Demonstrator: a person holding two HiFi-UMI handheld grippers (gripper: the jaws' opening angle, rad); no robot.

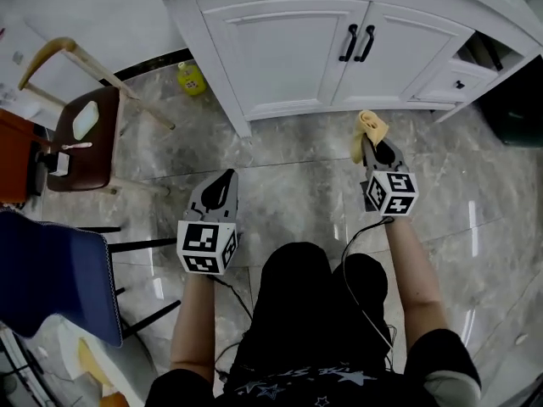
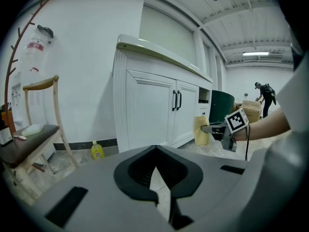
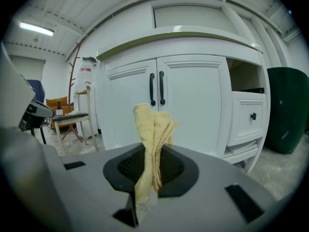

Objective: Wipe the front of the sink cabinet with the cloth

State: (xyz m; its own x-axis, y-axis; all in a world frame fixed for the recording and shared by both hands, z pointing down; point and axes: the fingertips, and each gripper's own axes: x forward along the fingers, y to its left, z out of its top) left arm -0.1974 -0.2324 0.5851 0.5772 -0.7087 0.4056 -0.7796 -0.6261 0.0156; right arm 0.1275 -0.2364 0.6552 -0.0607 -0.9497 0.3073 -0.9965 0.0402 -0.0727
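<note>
The white sink cabinet [image 1: 288, 49] stands ahead, with two doors and black handles [image 1: 357, 43]. A yellow cloth [image 1: 370, 128] sticks up from my right gripper [image 1: 372, 144], which is shut on it a short way in front of the right door. In the right gripper view the cloth [image 3: 150, 129] hangs folded before the cabinet [image 3: 193, 100]. My left gripper [image 1: 226, 176] hovers over the floor further back and to the left, shut with nothing in it. The left gripper view shows the cabinet [image 2: 147, 110] and the cloth [image 2: 201, 130] from the side.
A wooden chair [image 1: 85, 138] with small items stands at the left, and a yellow bottle [image 1: 192, 78] sits by the cabinet's left corner. A blue seat back [image 1: 59, 278] is near left. A drawer [image 1: 458, 79] is open at the right, beside a dark green bin [image 3: 287, 110].
</note>
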